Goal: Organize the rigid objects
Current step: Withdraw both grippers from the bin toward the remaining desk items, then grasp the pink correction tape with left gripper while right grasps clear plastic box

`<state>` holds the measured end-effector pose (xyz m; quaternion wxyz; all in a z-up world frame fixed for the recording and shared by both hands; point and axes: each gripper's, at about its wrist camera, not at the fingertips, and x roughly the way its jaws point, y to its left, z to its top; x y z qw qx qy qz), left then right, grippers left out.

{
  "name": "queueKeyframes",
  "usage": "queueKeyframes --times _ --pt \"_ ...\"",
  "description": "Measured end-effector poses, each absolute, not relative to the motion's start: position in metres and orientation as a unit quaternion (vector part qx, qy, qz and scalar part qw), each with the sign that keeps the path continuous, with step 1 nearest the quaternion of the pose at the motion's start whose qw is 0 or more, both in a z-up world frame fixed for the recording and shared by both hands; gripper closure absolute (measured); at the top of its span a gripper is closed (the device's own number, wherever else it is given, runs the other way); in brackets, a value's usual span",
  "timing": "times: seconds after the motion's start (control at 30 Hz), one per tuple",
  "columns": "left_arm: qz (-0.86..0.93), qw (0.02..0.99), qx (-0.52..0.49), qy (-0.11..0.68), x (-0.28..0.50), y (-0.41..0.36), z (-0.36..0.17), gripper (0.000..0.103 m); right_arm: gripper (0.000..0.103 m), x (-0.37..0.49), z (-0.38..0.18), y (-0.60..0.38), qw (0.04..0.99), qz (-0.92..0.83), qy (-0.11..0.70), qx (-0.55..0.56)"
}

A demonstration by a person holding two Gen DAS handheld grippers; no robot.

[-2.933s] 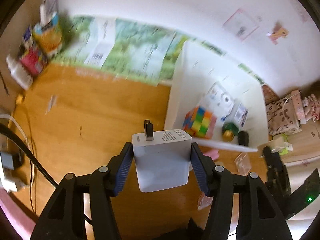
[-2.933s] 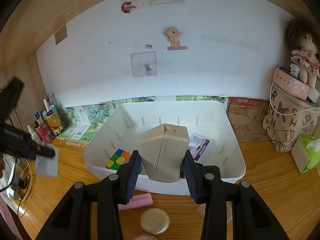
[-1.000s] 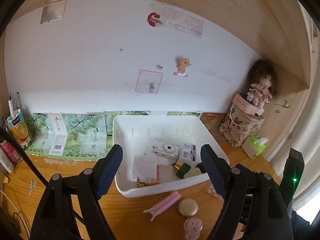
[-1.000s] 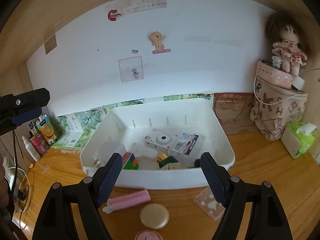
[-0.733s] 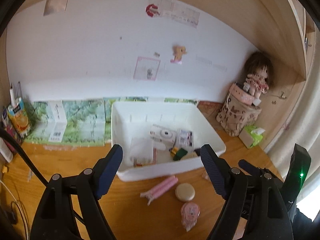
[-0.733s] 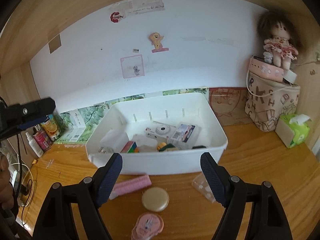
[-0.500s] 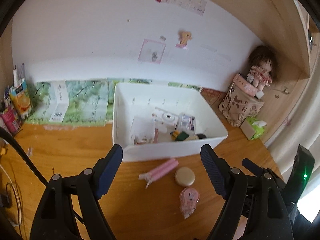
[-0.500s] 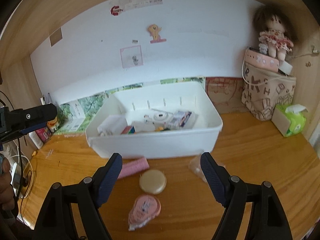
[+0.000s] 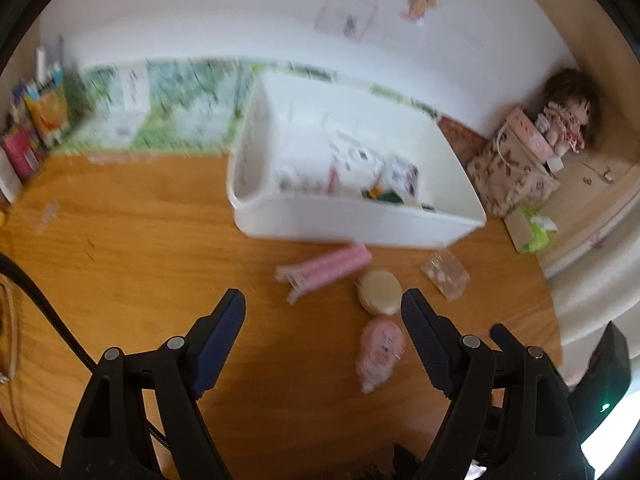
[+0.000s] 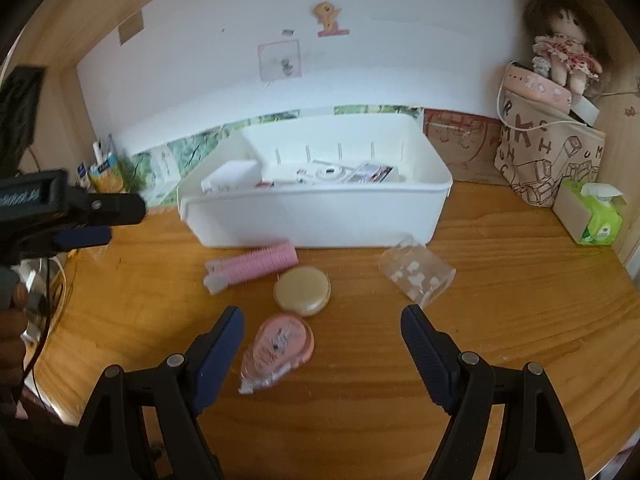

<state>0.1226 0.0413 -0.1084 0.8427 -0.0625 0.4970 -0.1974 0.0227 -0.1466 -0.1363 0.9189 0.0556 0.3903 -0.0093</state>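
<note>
Both grippers, left and right, gape empty (dispenser between right's fingers, bin ahead).

White bin upright on desk, holding white camera, white charger block, small printed box. Loose in front: pink ribbed roller touching bin's front wall, round beige tin flat, pink tape dispenser nearest, clear plastic case tilted near bin's right corner.
</note>
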Motion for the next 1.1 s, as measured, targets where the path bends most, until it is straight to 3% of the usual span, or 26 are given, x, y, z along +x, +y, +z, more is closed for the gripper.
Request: queueKeyframes --times 0.7,1.1 --pt "-0.142 0.727 -0.093 0.665 0.132 -0.042 -0.183 0.017 0.022 0.04 -0.15 -0.205 0.887 0.064 0.457 -0.033" --pt "-0.097 0.703 -0.08 0.7 0.121 -0.064 -0.207 0.017 0.022 0.066 -0.172 -0.234 0.883 0.095 0.458 -0.049"
